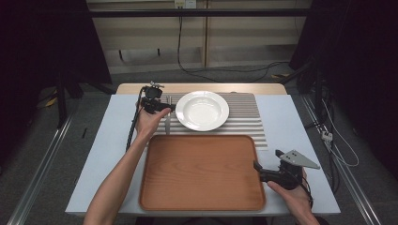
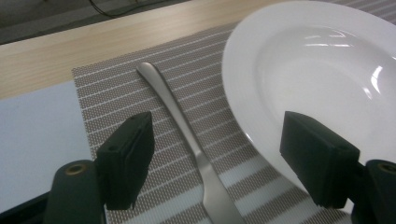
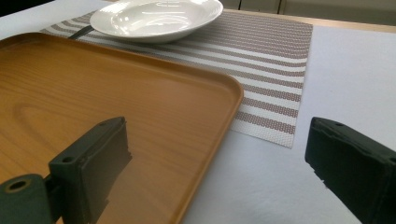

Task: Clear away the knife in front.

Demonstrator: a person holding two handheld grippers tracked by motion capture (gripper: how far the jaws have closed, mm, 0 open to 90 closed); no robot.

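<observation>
The fork (image 2: 196,149) beside the plate (image 2: 299,70) is thin, stiff, slippery steel; it should be pinched mid-handle. Left gripper (image 2: 217,158) fingers are spread astride it, untouching

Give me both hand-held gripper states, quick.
Left hand-held gripper: open, holding nothing, jaws straddling the metal utensil handle beside the white plate.
Right hand-held gripper: open, empty, over the wooden tray edge.
</observation>
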